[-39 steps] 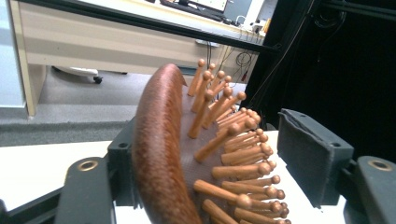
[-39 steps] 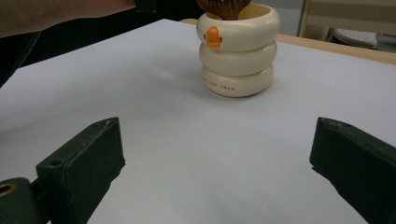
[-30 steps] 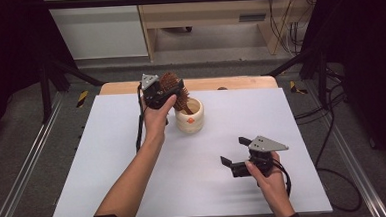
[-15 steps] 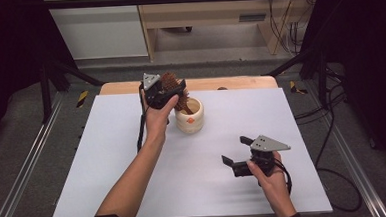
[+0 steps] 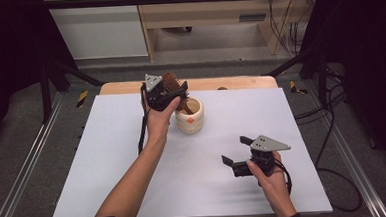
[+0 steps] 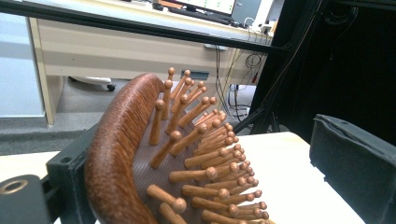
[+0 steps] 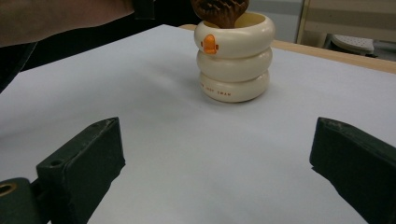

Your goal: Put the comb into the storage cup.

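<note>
A brown wooden hairbrush (image 5: 171,82) stands handle-down in a cream ringed cup (image 5: 190,118) at the back of the white board. My left gripper (image 5: 173,93) is around the brush head and its jaws have just been opening. In the left gripper view the brush (image 6: 140,154) leans against one jaw, while the other jaw stands well clear of the pins, so my left gripper (image 6: 210,168) is open. My right gripper (image 5: 234,150) rests open near the front right, facing the cup (image 7: 233,60) and brush (image 7: 219,9), with nothing between the fingers of my right gripper (image 7: 215,163).
The white board (image 5: 108,158) covers a wooden table whose far edge (image 5: 239,82) shows behind the cup. A forearm (image 5: 134,176) crosses the board's left half. Black frame rails and cables run along both sides, and a desk stands beyond.
My left gripper's jaws have spread apart around the brush head. Both hands have kept their places, and the brush stays in the cup.
</note>
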`<state>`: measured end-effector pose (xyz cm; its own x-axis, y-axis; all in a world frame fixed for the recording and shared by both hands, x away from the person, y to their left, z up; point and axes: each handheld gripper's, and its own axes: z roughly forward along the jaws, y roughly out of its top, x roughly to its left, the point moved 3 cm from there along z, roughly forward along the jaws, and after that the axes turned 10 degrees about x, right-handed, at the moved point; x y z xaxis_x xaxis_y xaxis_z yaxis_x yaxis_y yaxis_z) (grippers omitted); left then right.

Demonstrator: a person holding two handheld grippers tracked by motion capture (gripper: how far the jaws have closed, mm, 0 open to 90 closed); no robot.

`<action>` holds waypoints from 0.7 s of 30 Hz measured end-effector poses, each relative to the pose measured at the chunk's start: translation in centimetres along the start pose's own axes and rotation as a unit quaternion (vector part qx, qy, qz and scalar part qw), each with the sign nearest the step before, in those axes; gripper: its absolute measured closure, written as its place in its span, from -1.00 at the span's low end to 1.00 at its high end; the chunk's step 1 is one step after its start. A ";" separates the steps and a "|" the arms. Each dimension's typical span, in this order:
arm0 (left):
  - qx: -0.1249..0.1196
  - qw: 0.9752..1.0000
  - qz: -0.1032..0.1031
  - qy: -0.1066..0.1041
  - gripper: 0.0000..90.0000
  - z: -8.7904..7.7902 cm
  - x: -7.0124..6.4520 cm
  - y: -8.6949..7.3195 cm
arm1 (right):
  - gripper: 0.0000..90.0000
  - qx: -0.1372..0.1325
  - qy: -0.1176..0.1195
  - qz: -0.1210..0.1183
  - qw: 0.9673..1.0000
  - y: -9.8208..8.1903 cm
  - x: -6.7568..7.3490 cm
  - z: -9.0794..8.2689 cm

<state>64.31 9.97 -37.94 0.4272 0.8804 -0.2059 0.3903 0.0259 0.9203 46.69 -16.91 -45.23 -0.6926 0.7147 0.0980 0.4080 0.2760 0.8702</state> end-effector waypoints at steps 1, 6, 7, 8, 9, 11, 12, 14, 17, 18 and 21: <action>0.000 1.000 0.000 -0.001 -0.90 0.0 0.0 0.0 | -0.92 0.000 0.000 0.000 1.000 0.0 0.0 0.0; -0.001 1.000 0.002 -0.002 -0.91 -0.3 0.0 -0.3 | -0.92 0.001 -0.001 0.000 1.000 0.0 0.0 0.0; -0.002 1.000 0.001 -0.002 -0.91 -0.4 0.1 -0.3 | -0.92 0.001 -0.001 0.000 1.000 0.0 0.0 0.0; -0.003 1.000 0.003 -0.001 -0.91 -0.5 0.1 -0.3 | -0.92 0.001 -0.001 -0.001 1.000 0.0 0.0 0.0; -0.005 1.000 0.009 0.004 -0.91 -0.6 0.1 -0.2 | -0.92 0.001 -0.001 -0.001 1.000 0.0 0.0 0.0; -0.007 1.000 0.024 0.013 -0.91 -0.8 0.0 -0.1 | -0.92 0.001 -0.001 -0.002 1.000 0.0 0.0 0.0; -0.008 1.000 0.024 0.013 -0.91 -0.9 0.0 -0.1 | -0.92 0.001 -0.001 -0.001 1.000 0.0 0.0 0.0; -0.009 1.000 0.022 0.011 -0.91 -1.2 0.1 0.0 | -0.92 0.001 -0.002 -0.001 1.000 0.0 0.0 0.0; -0.011 1.000 0.023 0.008 -0.91 -1.5 0.1 0.1 | -0.92 0.001 -0.001 -0.001 1.000 0.0 -0.1 0.0; -0.012 1.000 0.023 0.006 -0.91 -1.5 0.1 0.1 | -0.92 0.001 -0.001 -0.001 1.000 0.0 0.0 0.0; -0.012 1.000 0.025 0.003 -0.92 -1.8 -0.1 0.1 | -0.92 0.001 -0.002 -0.001 1.000 0.0 0.0 0.0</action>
<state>62.83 10.74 -37.26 0.4404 0.8841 -0.1565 0.3483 -0.0076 0.9374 46.70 -16.96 -45.25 -0.6913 0.7164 0.0940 0.4074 0.2791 0.8695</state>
